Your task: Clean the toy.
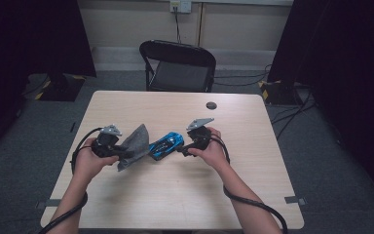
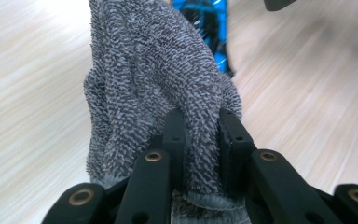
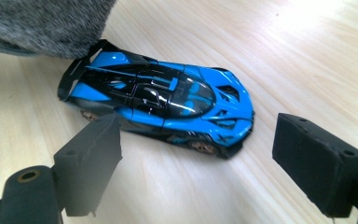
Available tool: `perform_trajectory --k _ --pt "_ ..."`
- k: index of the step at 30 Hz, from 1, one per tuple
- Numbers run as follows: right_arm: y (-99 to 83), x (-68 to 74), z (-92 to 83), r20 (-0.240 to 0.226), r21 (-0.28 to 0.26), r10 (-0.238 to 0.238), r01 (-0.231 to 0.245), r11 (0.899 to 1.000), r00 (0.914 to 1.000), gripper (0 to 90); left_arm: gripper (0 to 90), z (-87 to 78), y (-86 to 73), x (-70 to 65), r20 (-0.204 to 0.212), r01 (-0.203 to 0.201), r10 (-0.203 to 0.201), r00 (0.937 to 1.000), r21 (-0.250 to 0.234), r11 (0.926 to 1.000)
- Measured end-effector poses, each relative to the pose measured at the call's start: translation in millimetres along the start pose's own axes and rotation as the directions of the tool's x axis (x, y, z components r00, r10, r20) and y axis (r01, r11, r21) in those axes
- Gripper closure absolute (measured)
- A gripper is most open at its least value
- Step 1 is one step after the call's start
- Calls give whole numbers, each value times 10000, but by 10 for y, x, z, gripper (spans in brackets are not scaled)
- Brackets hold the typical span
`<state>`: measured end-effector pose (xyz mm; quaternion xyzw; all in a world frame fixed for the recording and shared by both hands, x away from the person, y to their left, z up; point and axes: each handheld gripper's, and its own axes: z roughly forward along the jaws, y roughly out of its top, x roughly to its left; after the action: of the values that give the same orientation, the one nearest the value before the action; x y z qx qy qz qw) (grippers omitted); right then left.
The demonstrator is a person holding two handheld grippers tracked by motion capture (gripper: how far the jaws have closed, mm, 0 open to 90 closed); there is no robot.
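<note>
At the left of the high view, my left gripper (image 1: pixel 118 150) is clenched on a grey cloth (image 1: pixel 134 145); in the left gripper view both black jaws pinch a fold of the cloth (image 2: pixel 154 88), and it stands up into the middle of that frame. Right of the cloth, at the centre of the high view, the blue toy car (image 1: pixel 166 145) lies on the table (image 1: pixel 141 200), its long axis running from lower left to upper right. The cloth hangs just beside the car's lower-left end, over it, and I cannot tell whether they touch. Further right, my right gripper (image 1: pixel 183 150) is released, its jaws spread with nothing between them. In the right gripper view the car (image 3: pixel 163 105) lies just beyond them, centre frame, broadside to the gap, so this gripper is the nearer one for steadying it.
</note>
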<state>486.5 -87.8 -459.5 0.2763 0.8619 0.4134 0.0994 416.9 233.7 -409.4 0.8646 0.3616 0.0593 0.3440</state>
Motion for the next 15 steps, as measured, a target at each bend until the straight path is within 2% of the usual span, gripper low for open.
perform_trajectory --k 7,11,15 --pt "-50 -107 -296 297 -207 94 -88 9997 9995 154 757 83 276 -243 403 -489 506 9979 -400 9980" --pt "-92 -180 -429 428 -245 209 -199 9995 9989 154 757 115 422 -377 581 -775 798 9951 -417 9961" --pt "-147 -237 -553 503 -356 350 -332 9988 9981 157 757 278 504 -502 865 -935 962 9916 -349 9950"
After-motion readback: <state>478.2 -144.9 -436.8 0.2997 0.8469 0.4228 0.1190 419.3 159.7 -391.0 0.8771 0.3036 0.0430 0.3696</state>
